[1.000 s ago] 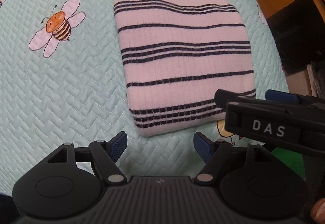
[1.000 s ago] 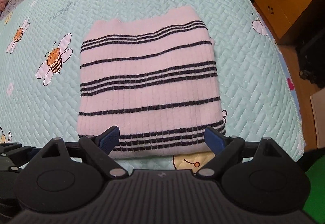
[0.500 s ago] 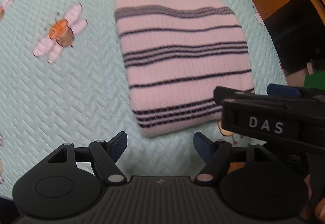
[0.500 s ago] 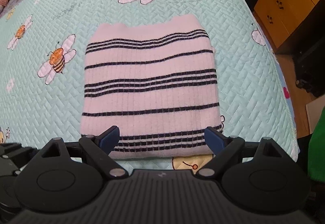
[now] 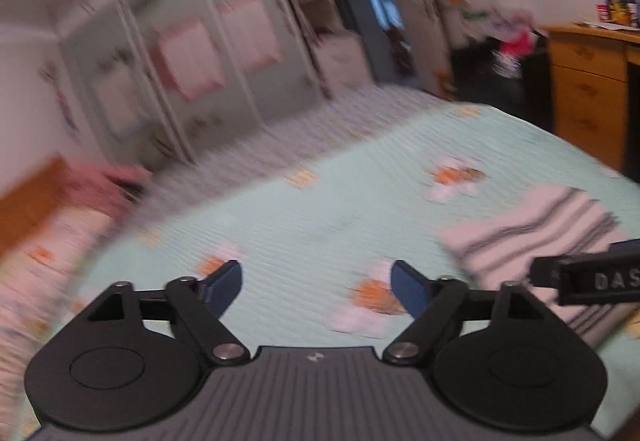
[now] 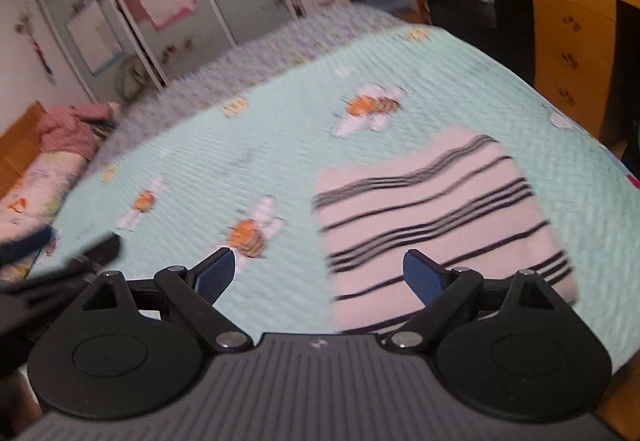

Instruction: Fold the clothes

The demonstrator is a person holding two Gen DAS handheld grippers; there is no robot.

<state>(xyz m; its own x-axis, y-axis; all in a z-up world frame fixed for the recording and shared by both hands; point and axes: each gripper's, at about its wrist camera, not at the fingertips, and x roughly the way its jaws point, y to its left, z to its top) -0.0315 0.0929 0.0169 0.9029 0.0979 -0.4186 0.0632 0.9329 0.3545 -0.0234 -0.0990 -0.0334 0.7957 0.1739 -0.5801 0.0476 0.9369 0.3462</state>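
Folded striped sweater point(image 6: 436, 217) on bee quilt point(image 6: 248, 145) — wooden dresser point(image 6: 568, 29) beside

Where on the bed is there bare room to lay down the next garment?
The widest free patch is the mint bee-print quilt left of the folded striped sweater, running back to the pink bundle at the far left. A narrower strip lies between the sweater and the quilt's right edge. Only the sweater's spot is taken.

A folded striped sweater point(image 6: 440, 217) lies on the bee-print bed point(image 6: 280, 145).
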